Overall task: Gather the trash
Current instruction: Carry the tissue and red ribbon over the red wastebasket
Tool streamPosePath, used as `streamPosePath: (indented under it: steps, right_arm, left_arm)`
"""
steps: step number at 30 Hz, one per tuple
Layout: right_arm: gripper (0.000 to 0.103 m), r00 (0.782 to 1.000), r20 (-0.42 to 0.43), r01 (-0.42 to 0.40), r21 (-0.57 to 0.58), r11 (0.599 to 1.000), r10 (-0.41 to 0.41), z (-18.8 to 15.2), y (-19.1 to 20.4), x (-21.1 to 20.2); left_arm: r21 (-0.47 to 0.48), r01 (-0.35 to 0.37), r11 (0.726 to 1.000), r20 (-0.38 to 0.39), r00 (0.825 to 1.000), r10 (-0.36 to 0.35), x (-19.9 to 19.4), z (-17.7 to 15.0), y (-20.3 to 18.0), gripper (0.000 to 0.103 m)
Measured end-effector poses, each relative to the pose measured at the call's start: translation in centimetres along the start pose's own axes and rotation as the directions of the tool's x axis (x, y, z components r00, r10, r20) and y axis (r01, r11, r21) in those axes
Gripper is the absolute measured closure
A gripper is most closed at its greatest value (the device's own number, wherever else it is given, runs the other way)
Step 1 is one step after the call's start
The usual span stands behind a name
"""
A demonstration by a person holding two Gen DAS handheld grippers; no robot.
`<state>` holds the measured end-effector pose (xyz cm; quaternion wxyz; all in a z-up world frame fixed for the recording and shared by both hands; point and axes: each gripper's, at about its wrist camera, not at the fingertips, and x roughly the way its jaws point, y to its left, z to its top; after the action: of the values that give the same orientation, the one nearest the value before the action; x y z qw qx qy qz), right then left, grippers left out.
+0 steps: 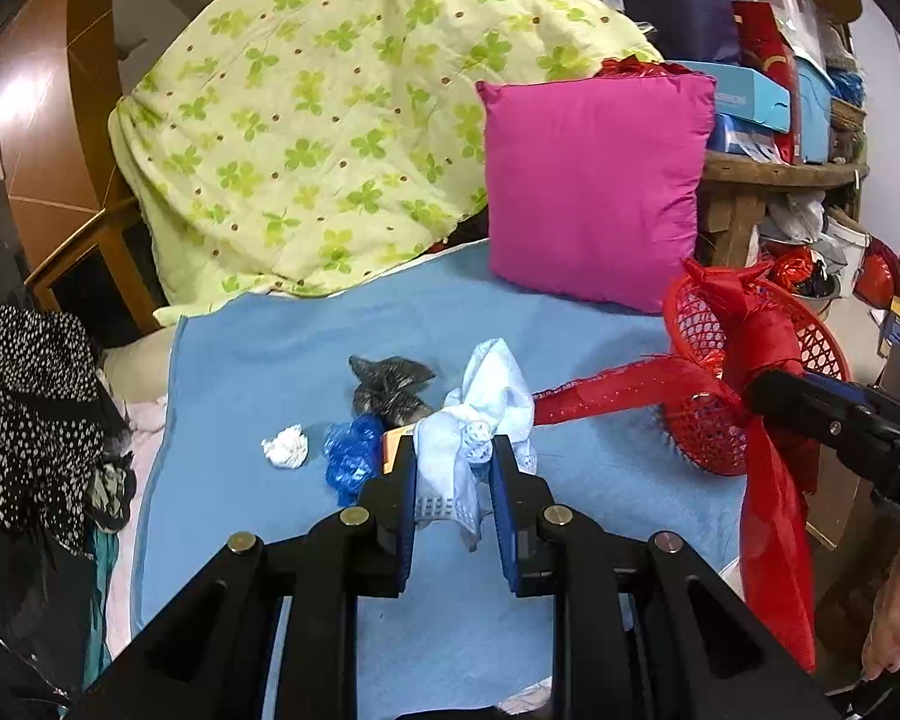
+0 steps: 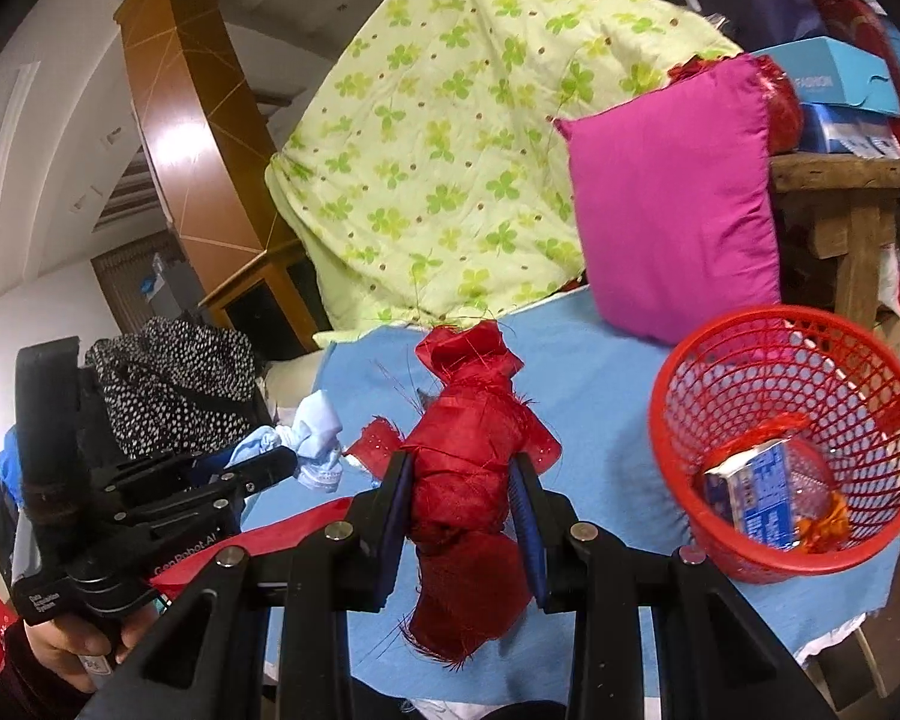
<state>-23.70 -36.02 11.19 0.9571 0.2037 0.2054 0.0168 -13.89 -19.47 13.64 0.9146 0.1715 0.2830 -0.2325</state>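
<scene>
While the left claw point(image 1: 453, 462) clamps a pale blue cloth point(image 1: 480, 414) above the blue bed cover point(image 1: 258, 354), the right claw point(image 2: 461, 480) pinches a bundled red fabric point(image 2: 468, 450). Beyond lie a white wad point(image 1: 286, 446), blue plastic point(image 1: 348, 459), a grey scrap point(image 1: 387, 387). Red basket point(image 2: 744, 348) sits right, carton point(image 2: 750, 495) inside.

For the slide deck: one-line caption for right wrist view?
Right gripper clamps red cloth beside red basket on blue sheet.
</scene>
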Motion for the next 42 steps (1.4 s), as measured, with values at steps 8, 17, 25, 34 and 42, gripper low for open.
streamPosePath:
  steps: [8, 17, 25, 34, 42]
  right_arm:
    - [0.068, 0.999, 0.042, 0.022, 0.030, 0.999, -0.023, 0.6, -1.8, -1.9]
    - [0.068, 0.994, 0.090, 0.047, 0.085, 0.995, -0.055, 1.7, -5.1, -3.8]
    - [0.068, 0.986, 0.131, 0.082, 0.140, 0.987, -0.101, 2.5, -8.4, -5.3]
    - [0.068, 0.972, 0.152, 0.142, 0.218, 0.966, -0.177, 3.1, -13.4, -6.4]
    - [0.066, 0.962, 0.121, 0.197, 0.316, 0.928, -0.245, 3.4, -18.5, -5.5]
  left_arm:
    - [0.041, 0.016, 0.999, 0.014, 1.000, -0.017, 0.1, 1.5, -2.6, 0.079]
    - [0.094, 0.037, 0.995, 0.027, 0.999, -0.039, 0.4, 3.1, -5.6, 0.079]
    - [0.143, 0.064, 0.988, 0.037, 0.997, -0.070, 1.2, 4.8, -9.0, 0.079]
    - [0.170, 0.160, 0.972, 0.032, 0.985, -0.167, 3.6, 7.1, -13.1, 0.079]
    - [0.129, 0.373, 0.919, -0.045, 0.928, -0.370, 8.2, 8.8, -16.5, 0.076]
